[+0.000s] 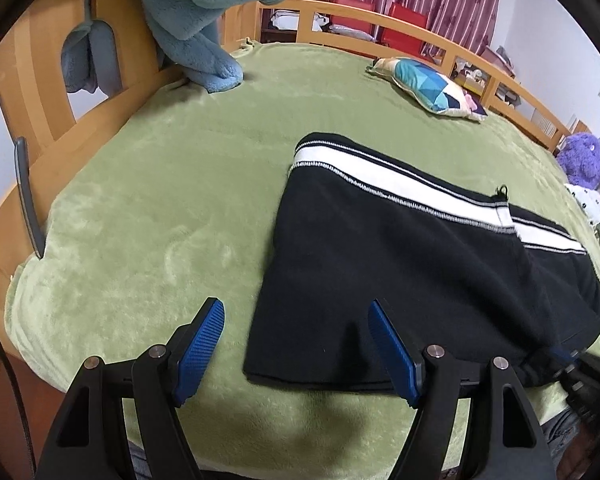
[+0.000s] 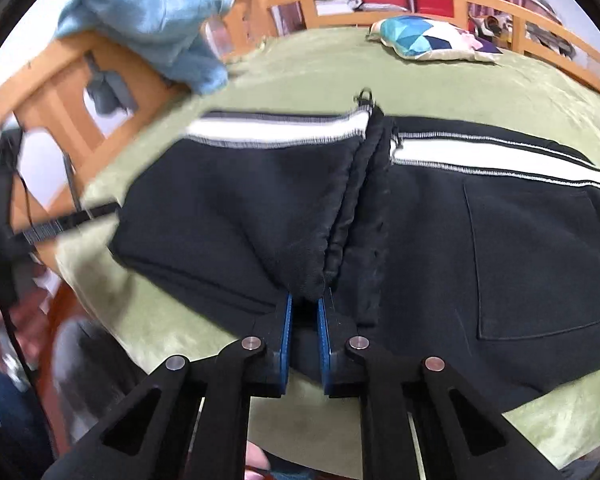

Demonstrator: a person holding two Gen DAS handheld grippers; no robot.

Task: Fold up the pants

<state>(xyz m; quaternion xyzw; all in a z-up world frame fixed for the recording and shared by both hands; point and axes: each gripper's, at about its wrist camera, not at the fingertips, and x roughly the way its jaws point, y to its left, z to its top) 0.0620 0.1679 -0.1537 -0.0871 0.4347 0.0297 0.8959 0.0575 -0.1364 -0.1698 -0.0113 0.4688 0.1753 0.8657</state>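
Your right gripper (image 2: 303, 308) sat at the bottom centre of its frame, jaws clenched on a bunched tip of the pants (image 2: 380, 220); black cloth filled the narrow gap between the blue pads (image 2: 287, 336); your left gripper (image 1: 296, 344) hung at the bottom of its own frame with jaws spread wide and nothing between them, the near hem of the garment lying just ahead of its right pad (image 1: 392, 352); the pants lay across the middle and right of both frames on the green blanket (image 1: 140, 200), their white side stripe (image 1: 380, 176) running along the far edge; a folded-over section with its elastic waistband (image 2: 352, 200) rested on top of the part bearing the patch pocket (image 2: 540, 260), so I judged that at least one fold was laid and another was under way; squaring the edges and a final fold seemed to be left, though how many layers lay beneath I could not tell; a blue fleece (image 1: 204, 20) hung over the wooden bed frame (image 1: 40, 80) at upper left; a patterned cushion (image 1: 428, 84) lay at upper right, well apart from the work.
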